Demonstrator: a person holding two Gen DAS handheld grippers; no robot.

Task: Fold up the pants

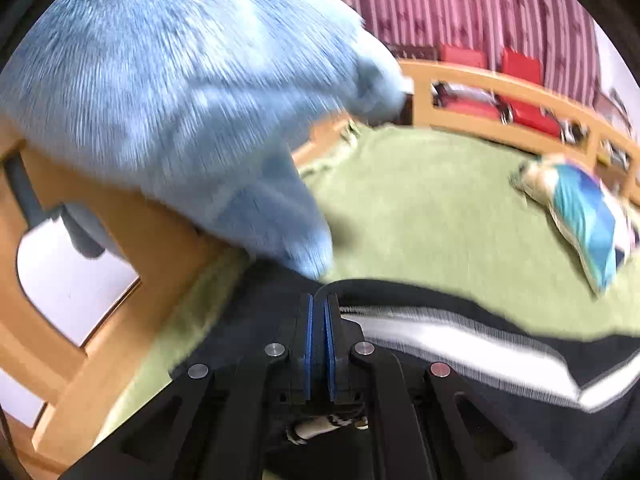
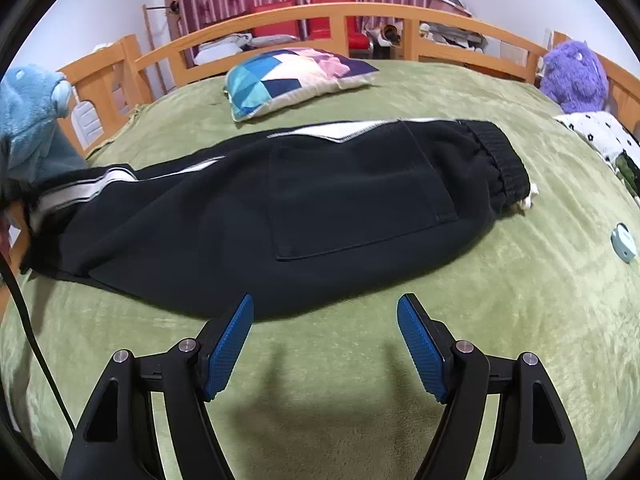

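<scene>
Black pants with white side stripes lie flat across the green blanket, waistband to the right and leg ends to the left. My right gripper hovers open just before the pants' near edge, nothing between its blue pads. In the left wrist view my left gripper is shut, its pads pinched on a black fold at the leg end of the pants. The striped cloth runs off to the right from there.
A big blue plush toy sits on the bed's corner right beside the left gripper. A patchwork pillow, a purple plush, a spotted cloth and a small round blue item lie on the bed. A wooden rail rings it.
</scene>
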